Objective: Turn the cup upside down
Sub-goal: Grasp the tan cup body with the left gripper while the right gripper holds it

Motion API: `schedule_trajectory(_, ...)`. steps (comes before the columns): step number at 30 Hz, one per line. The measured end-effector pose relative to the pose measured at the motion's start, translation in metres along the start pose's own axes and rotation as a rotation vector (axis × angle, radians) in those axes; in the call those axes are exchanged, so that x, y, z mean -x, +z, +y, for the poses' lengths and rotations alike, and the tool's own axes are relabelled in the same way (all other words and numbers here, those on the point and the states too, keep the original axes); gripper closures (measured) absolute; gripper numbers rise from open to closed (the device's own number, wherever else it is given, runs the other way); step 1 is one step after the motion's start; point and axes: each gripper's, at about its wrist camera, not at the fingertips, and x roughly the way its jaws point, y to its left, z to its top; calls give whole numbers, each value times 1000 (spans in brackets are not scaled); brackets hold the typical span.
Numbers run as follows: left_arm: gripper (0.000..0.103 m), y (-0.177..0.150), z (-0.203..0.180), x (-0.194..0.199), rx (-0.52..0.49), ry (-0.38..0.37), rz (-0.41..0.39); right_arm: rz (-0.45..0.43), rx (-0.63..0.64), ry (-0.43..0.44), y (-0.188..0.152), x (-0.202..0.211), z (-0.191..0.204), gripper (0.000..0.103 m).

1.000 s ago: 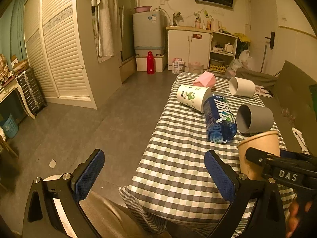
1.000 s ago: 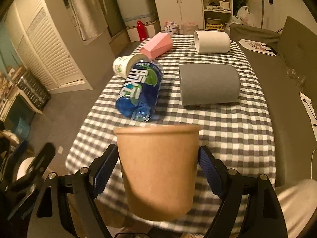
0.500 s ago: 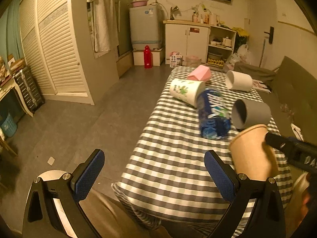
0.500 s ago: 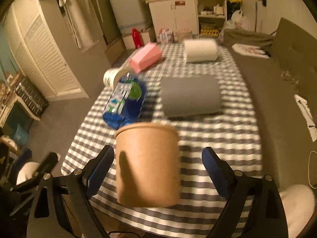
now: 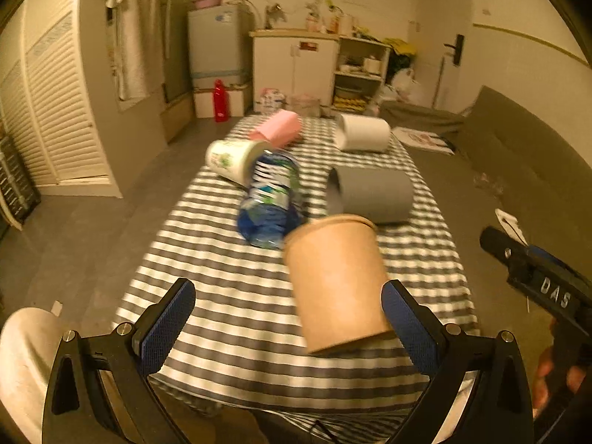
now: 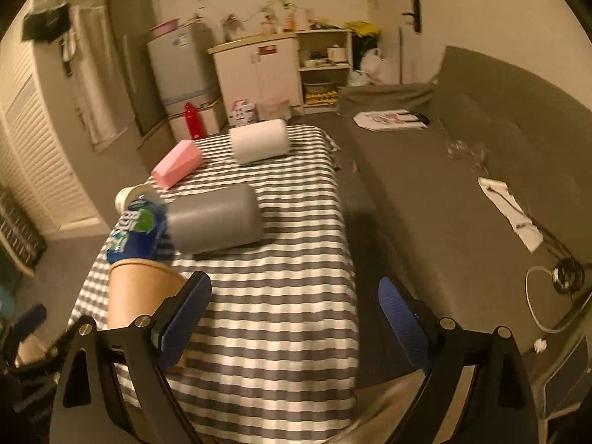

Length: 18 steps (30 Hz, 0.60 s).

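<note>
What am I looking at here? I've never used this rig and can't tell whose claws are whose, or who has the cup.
There is no robot arm. A person holds a two-finger gripper in each hand, each with a fisheye camera looking along its fingers. One picture is from the left gripper, the other from the right gripper. Both are open. The brown paper cup is rim up, slightly tilted, between the left gripper's fingers but unclamped, and it is outside the right one's. On the checked table a blue bottle, gray cup, white cup, pink box and printed cup lie on their sides.
</note>
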Motion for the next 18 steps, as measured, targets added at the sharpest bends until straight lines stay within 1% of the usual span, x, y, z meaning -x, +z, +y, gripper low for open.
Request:
schedule_trajectory(5,0,-4,-17,-17,-7,-39,57,0,-51,2,1,-4,-17,11)
schedule_trajectory(10,0,-9,-23,-33,-8,-69,110,23,-79,11,-1,-10,-23,11)
schedule_trajectory(16,2,-18,-20,-49,13,-89,162,44,-88,19,0,-19,-26,11)
schedule_trajectory(18,5,-19,-18,-53,21,-107,174,52,-91,22,0,-22,-26,11)
